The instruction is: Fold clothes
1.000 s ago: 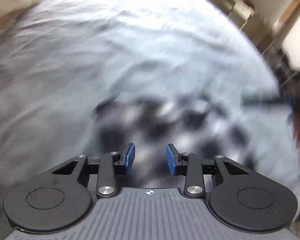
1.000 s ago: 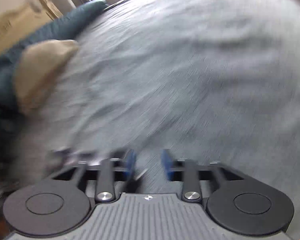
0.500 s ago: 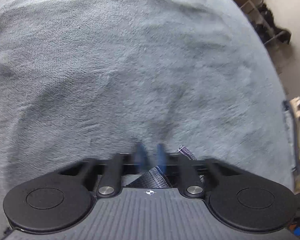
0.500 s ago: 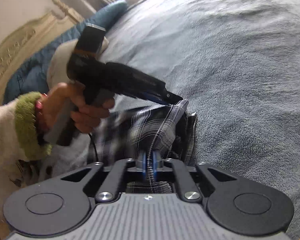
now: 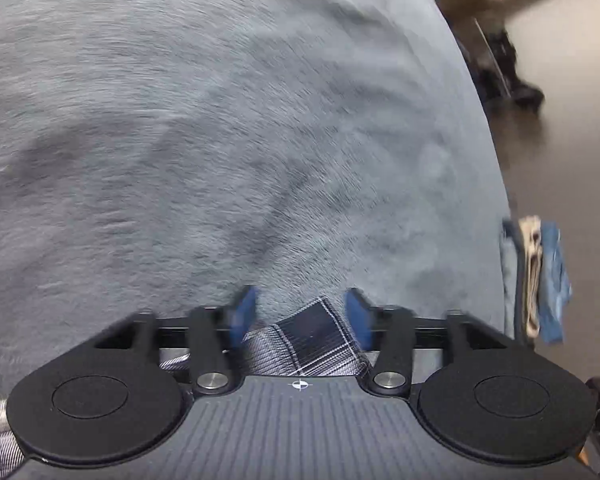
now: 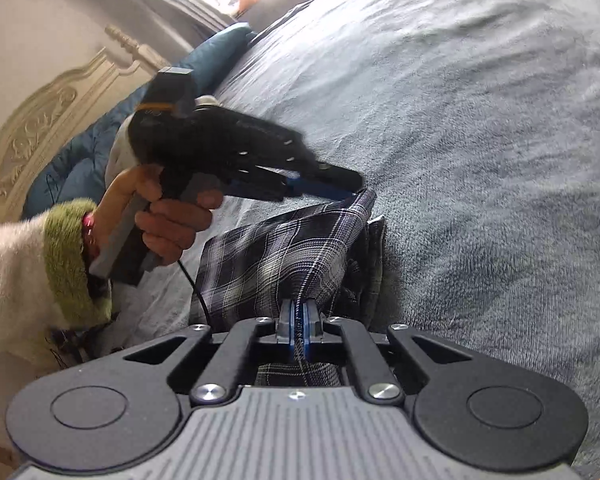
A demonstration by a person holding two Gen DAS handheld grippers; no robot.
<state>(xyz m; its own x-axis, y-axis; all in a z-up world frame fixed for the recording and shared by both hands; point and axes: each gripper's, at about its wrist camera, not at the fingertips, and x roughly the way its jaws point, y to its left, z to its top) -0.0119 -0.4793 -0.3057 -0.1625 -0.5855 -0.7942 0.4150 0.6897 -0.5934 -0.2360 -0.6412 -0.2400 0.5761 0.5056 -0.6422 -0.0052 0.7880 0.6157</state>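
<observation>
Across nearly the whole of both views spreads a grey fleece blanket (image 5: 236, 128), softly rumpled, covering a bed. In the left wrist view, bare brown floor (image 5: 568, 152) shows past the blanket's edge from one to three o'clock, with a dark blurred object (image 5: 512, 76) standing on it and folded blue and white cloth (image 5: 540, 280) hanging at the bed's edge near three o'clock. In the right wrist view, a carved cream headboard (image 6: 48, 120) stands at nine to ten o'clock, a teal quilt (image 6: 88, 152) bunched beside it, and bright window light at twelve.

The plaid garment (image 6: 284, 248) lies crumpled on the blanket at six o'clock. The right gripper (image 6: 299, 330) is clamped tight on a fold of it. The left gripper (image 5: 300, 316), held by a hand (image 6: 168, 216) in a green-cuffed fuzzy sleeve (image 6: 64, 256), has just been opening; its blue pads (image 5: 246, 312) stand apart with a plaid corner lying loose between them.
</observation>
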